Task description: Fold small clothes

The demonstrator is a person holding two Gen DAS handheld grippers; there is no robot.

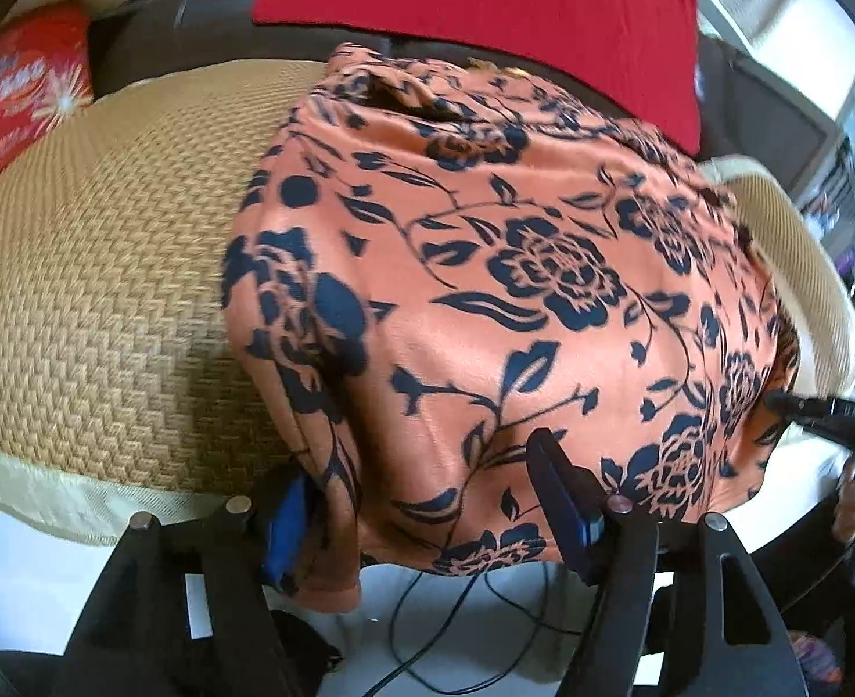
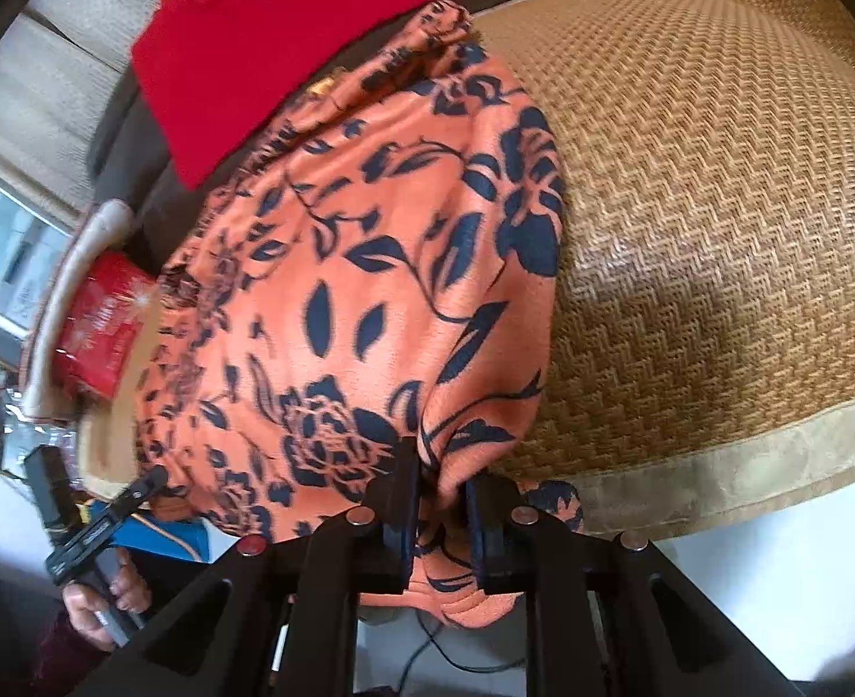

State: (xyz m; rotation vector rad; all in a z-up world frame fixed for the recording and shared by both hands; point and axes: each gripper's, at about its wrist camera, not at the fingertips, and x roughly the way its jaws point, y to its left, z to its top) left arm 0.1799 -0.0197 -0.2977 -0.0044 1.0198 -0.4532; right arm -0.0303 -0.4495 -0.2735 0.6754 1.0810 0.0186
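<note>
Claw states first: the right claw (image 2: 440, 514) pinches a bunched hem of the garment (image 2: 369, 290) between its fingers, while the left claw (image 1: 421, 505) has the cloth's near edge running between its blue-padded fingers (image 1: 561, 493), though whether they press it tight I cannot tell. Largest in view is the woven mat (image 1: 108, 267) with its pale border, covering a cushioned seat. On it lies the orange garment with dark blue flowers, folded over, its near edge hanging off the mat's front toward both claws. Behind it, touching its far edge, lies a red cloth (image 1: 485, 6). A red packet (image 1: 21, 93) sits at the mat's far left corner. Cables (image 1: 456, 627) trail on the white floor below.
</note>
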